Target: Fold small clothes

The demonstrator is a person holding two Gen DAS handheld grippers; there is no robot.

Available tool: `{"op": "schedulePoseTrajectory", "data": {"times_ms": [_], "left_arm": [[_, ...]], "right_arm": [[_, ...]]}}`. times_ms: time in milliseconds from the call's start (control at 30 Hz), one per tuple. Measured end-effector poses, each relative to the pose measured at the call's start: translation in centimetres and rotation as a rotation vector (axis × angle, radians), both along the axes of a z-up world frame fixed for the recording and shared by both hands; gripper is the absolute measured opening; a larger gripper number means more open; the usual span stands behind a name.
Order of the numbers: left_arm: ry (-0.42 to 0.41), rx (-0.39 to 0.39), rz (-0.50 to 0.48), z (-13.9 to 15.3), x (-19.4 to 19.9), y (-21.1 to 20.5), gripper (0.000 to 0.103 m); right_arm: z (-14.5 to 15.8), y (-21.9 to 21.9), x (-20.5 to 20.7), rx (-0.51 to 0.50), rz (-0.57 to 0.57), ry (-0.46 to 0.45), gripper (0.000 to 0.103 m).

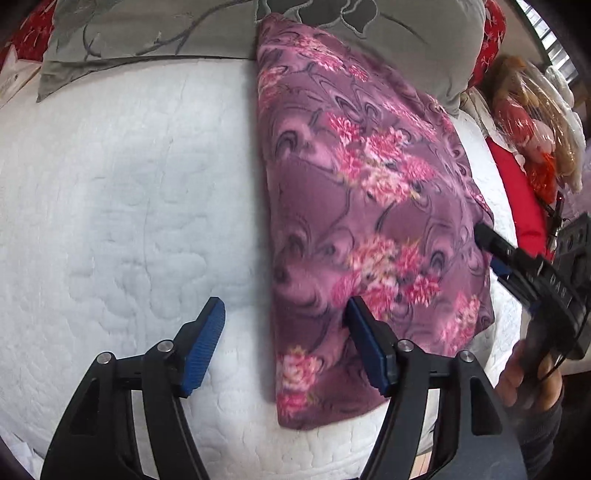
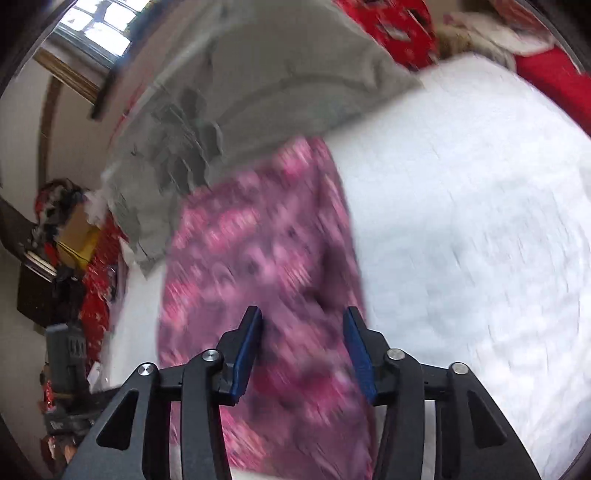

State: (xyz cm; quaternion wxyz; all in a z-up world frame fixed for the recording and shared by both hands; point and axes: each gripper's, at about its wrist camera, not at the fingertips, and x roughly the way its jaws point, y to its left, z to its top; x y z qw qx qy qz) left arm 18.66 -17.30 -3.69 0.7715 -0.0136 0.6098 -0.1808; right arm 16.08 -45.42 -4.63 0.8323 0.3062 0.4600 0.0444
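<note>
- Purple floral garment (image 1: 369, 206) lies folded on the white bed (image 1: 129, 184), reaching the grey pillow (image 1: 147, 33).
- Left gripper (image 1: 284, 325) spread, empty, at the garment's edge.
- Right gripper (image 2: 303, 332) spread over the garment (image 2: 258, 258).

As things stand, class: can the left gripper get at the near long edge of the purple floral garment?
Probably yes: the left gripper is open, the purple floral garment edge lies between its fingers, unobstructed.

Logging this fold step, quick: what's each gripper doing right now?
Left gripper: open, holding nothing, at the left edge of the purple floral garment.
Right gripper: open, holding nothing, over the garment; that view is blurred.
</note>
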Motion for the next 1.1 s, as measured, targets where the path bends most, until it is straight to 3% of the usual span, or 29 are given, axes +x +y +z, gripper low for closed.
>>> {"op": "schedulePoseTrajectory", "data": {"times_ms": [33,67,100,200,233,333,433,500,567,633,733,800,900,933,1033,1100], "left_arm": [[-0.002,0.012,-0.003,0.2,-0.3,-0.1,0.068],[-0.004,0.021,-0.006,0.3,-0.6,-0.1,0.068],[-0.008,0.026,-0.006,0.5,-0.9,-0.1,0.068],[-0.001,0.034,0.008,0.4,-1.5,0.6,0.068],[0.006,0.037,0.017,0.2,-1.6,0.7,0.068],[0.028,0.04,0.038,0.4,-1.6,1.3,0.068],[0.004,0.054,0.036,1.1,-2.1,2.0,0.068],[-0.005,0.063,0.035,1.4,-2.4,2.5,0.068],[-0.007,0.06,0.039,1.5,-2.3,2.1,0.068],[-0.005,0.059,0.038,1.5,-2.4,1.9,0.068],[-0.009,0.071,0.03,1.4,-2.6,1.6,0.068],[-0.008,0.07,0.027,1.6,-2.6,1.7,0.068],[-0.021,0.0,0.044,2.6,-1.6,2.3,0.068],[-0.016,-0.049,0.072,3.1,-0.5,2.6,0.068],[0.018,-0.167,0.14,4.0,2.6,2.6,0.068],[0.006,-0.186,0.153,4.2,4.2,1.8,0.068]], "right_arm": [[-0.2,0.1,-0.6,0.003,0.002,-0.005,0.043],[0.1,0.3,-1.1,-0.023,0.011,-0.013,0.018],[0.8,0.6,-1.6,-0.049,0.027,-0.033,0.008],[3.0,0.5,-3.0,-0.042,0.021,-0.137,0.009],[2.7,0.5,-3.3,-0.049,0.018,-0.129,0.009],[-0.4,1.3,-2.3,-0.159,0.052,0.035,0.012],[1.4,1.1,-3.3,-0.159,-0.016,-0.01,0.022],[3.7,1.3,-4.4,-0.208,-0.058,-0.102,0.025],[5.5,1.7,-5.4,-0.219,-0.064,-0.199,0.037],[5.7,2.3,-5.5,-0.219,-0.043,-0.229,0.039],[3.5,3.7,-5.1,-0.285,0.021,-0.153,0.039],[0.1,4.8,-4.2,-0.325,0.102,-0.023,0.038],[1.1,5.5,-4.4,-0.405,0.152,-0.04,0.039],[1.9,5.3,-4.0,-0.393,0.144,-0.048,0.039],[5.0,3.2,-2.6,-0.274,0.049,-0.183,0.039],[5.8,2.6,-1.0,-0.217,0.016,-0.224,0.039]]}}
